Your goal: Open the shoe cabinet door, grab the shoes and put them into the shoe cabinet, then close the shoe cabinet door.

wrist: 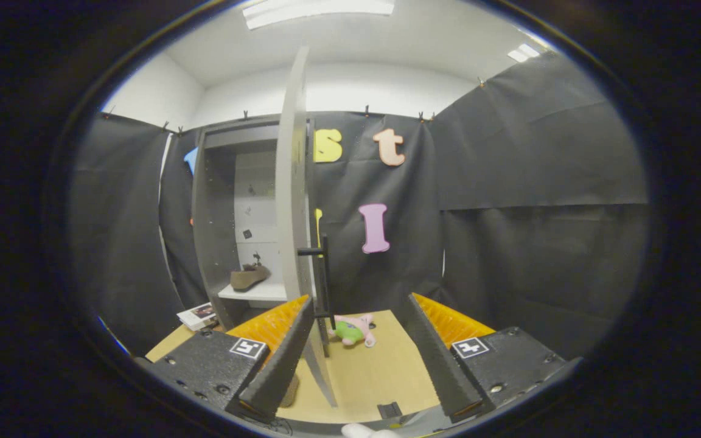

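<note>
The grey shoe cabinet [207, 243] stands ahead and to the left. Its door [292, 201] is swung wide and seen edge-on, with a black bar handle [324, 274] on its right face. A brown shoe [249, 277] lies on the white shelf [253, 293] inside. My gripper [361, 301] is open, and nothing is pressed between the fingers. The door's lower edge runs down between them, close to the left finger [283, 359]. The handle is just beyond that finger's tip. A small tan shape [289, 392] peeks out beside the left finger, too hidden to identify.
A pink and green plush toy [353, 330] lies on the tan floor [381, 371] beyond the fingers, right of the door. A booklet [197, 315] rests on the floor by the cabinet's left foot. Black cloth walls close in the booth on all sides.
</note>
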Demonstrator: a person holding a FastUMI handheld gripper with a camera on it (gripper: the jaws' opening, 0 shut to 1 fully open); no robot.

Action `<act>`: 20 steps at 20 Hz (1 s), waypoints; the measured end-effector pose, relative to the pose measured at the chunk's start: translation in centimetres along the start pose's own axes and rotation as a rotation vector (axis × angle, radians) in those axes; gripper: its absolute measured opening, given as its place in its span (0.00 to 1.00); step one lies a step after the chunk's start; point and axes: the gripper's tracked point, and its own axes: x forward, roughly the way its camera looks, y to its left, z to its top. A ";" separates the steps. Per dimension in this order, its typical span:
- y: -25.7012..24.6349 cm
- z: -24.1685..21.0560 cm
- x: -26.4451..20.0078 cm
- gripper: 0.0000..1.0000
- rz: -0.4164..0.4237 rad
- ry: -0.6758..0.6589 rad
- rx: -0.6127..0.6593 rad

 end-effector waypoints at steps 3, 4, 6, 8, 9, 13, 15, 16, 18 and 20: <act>3.4 -0.9 -1.5 0.98 0.026 -0.027 0.016; 4.6 -1.8 -1.7 0.99 0.041 -0.020 0.016; 6.9 -4.0 -1.6 1.00 0.073 0.007 0.013; 9.7 -7.1 -1.2 1.00 0.125 0.055 0.007; 10.6 -9.3 -0.9 1.00 0.137 0.093 0.003; 13.8 -18.4 0.9 1.00 0.176 0.212 -0.047; 15.7 -23.4 1.7 1.00 0.203 0.284 -0.048; 16.4 -25.4 2.0 1.00 0.216 0.323 -0.040; 17.8 -29.4 2.9 1.00 0.243 0.413 -0.036; 19.2 -33.1 4.4 1.00 0.259 0.483 -0.038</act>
